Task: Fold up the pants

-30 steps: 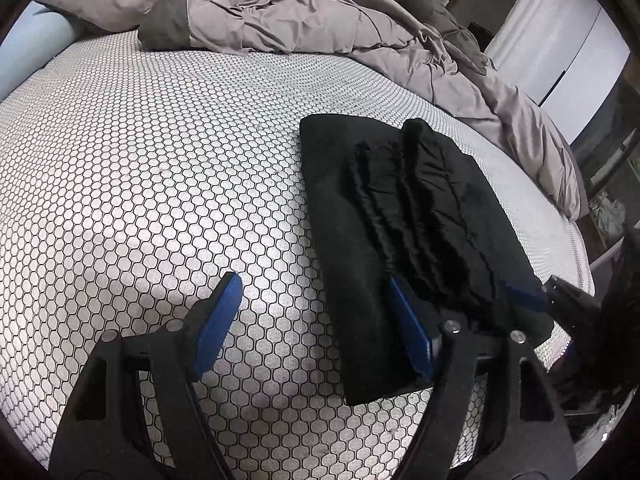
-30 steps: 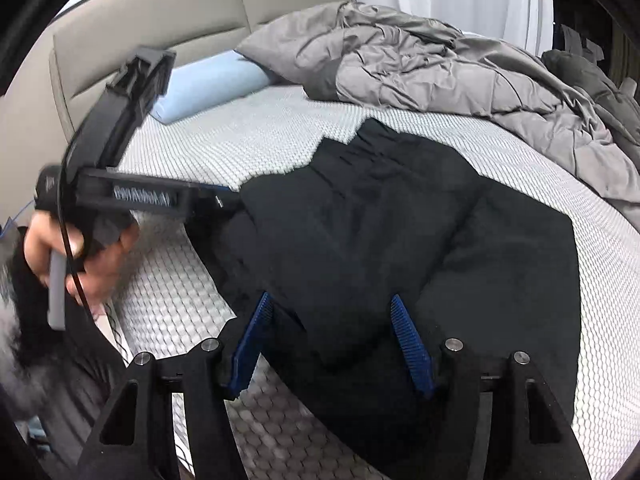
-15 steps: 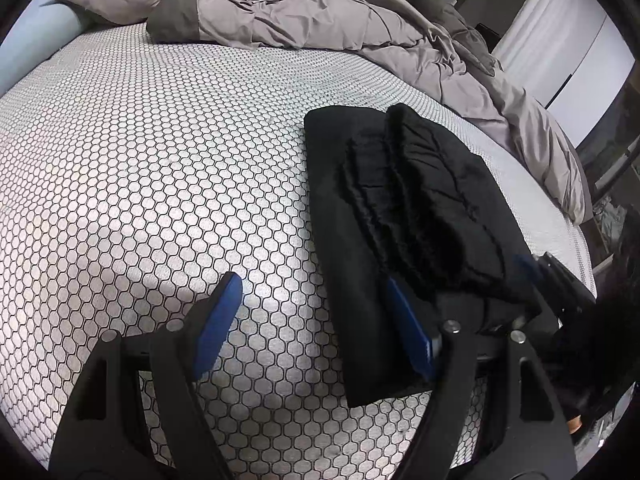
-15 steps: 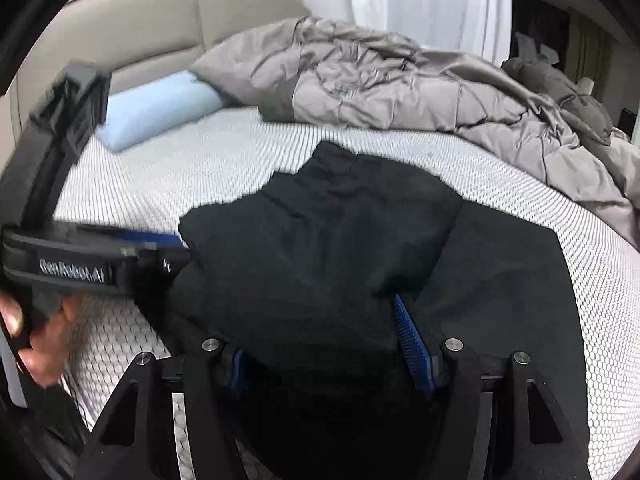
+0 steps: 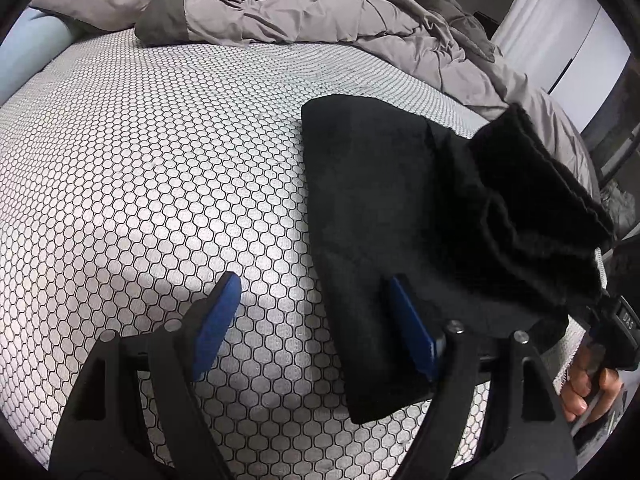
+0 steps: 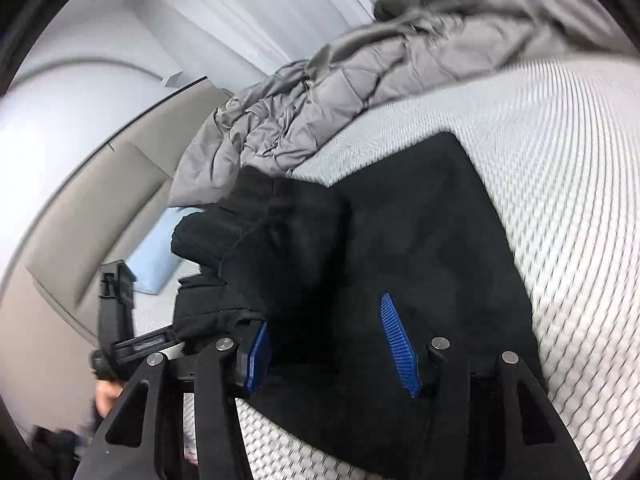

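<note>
Black pants (image 5: 384, 208) lie partly folded on the honeycomb-patterned mattress (image 5: 160, 168). In the left wrist view my left gripper (image 5: 316, 324) is open, its right finger over the pants' near edge and its left finger over bare mattress. The waistband end (image 5: 536, 200) is raised off the bed at the right, above a hand holding the other gripper's handle (image 5: 612, 340). In the right wrist view my right gripper (image 6: 332, 344) has its fingers wide apart, with black pants (image 6: 420, 232) between and beyond them and a bunched fold (image 6: 248, 248) draped over the left finger.
A crumpled grey duvet (image 5: 304, 4) lies along the far side of the bed. A light blue pillow (image 5: 24, 52) sits at the left by the beige headboard (image 6: 100, 208). White curtains (image 6: 248, 12) hang behind. The mattress edge is at the right, by dark furniture.
The waistband end has been lifted off the folded stack and swung up to the right. The right wrist view has tilted sharply. The left gripper stayed open over the near edge.
</note>
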`<state>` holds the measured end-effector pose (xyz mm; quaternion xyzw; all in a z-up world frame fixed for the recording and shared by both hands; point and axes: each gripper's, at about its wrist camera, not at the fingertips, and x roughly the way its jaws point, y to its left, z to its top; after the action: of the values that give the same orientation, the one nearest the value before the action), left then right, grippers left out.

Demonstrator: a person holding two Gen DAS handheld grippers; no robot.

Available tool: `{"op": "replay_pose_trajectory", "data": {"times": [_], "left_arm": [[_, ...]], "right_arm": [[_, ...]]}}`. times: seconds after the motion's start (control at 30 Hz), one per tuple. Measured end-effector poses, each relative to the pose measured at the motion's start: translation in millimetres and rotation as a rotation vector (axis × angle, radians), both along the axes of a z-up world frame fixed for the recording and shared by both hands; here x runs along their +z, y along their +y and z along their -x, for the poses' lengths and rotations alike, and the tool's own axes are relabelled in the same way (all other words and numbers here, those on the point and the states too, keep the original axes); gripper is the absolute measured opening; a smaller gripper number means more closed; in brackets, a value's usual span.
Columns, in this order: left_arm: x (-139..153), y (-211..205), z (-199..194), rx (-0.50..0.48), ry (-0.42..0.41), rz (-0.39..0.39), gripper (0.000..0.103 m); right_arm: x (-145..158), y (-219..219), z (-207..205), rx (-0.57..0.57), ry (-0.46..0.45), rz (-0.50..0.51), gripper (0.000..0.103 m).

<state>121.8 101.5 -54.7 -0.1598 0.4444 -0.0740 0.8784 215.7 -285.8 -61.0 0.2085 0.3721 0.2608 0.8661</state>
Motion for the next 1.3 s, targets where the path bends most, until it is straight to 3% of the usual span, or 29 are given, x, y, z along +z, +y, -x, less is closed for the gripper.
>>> {"op": "replay_pose_trajectory", "data": {"times": [0.03,0.1,0.3,0.47,0.73,1.0,1.3], "left_arm": [[0,1,-1,0.001,0.002,0.0,0.075],[1,2,-1,0.001,0.002,-0.004,0.075],[2,0,1,0.005,0.004,-0.023,0.075],[3,1,3,0.003,0.007,-0.023,0.075],[5,3,10,-0.015,0.009,-0.022,0.075],[8,9,16,-0.031,0.016,0.013,0.075],[14,14,34,-0.064,-0.003,0.0,0.075]], "right_arm": [[-3,0,-2,0.005,0.033,-0.005,0.053],[2,6,0,0.013,0.01,0.065,0.053],[20,57,16,0.063,-0.174,0.445,0.06],[7,96,20,0.134,-0.281,0.628,0.063],[-17,143,47,0.209,-0.452,0.84,0.07],[-15,139,86,0.159,-0.526,0.898,0.073],[-8,97,138,-0.007,-0.437,0.786,0.077]]}}
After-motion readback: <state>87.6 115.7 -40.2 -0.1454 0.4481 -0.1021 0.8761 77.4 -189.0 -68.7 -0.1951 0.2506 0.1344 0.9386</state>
